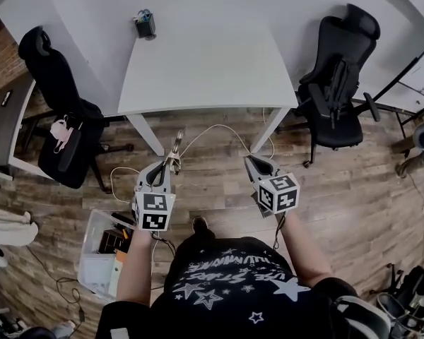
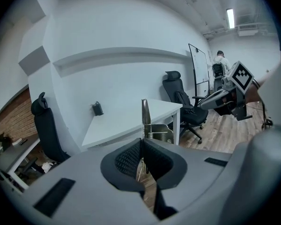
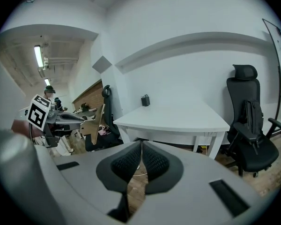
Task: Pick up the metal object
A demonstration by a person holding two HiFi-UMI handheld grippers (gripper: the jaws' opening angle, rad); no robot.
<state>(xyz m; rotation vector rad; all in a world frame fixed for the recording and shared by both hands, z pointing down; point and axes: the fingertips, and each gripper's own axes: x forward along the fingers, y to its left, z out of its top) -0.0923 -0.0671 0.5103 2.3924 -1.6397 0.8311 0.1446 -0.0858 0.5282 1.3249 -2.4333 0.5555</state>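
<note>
We gripped the metal object [image 2: 145,114] in our closed left gripper [image 2: 141,143], its lower end hidden inside the jaws. Our right gripper [image 3: 141,145], shut and empty, hung over floor [image 1: 219,182] before the table [image 1: 205,62] edge.

White tabletop [image 1: 205,62] ahead of person [image 1: 233,288]; small dark holder [image 1: 145,25] on its far-left corner. Black office chair [image 1: 60,104] left of it, second black office chair [image 1: 339,83] right. Clear plastic bin [image 1: 99,256] on wood floor [image 1: 353,182] at person's left. Silver metal object [image 1: 177,147] between left gripper's [image 1: 168,167] jaws, short of tabletop.
</note>
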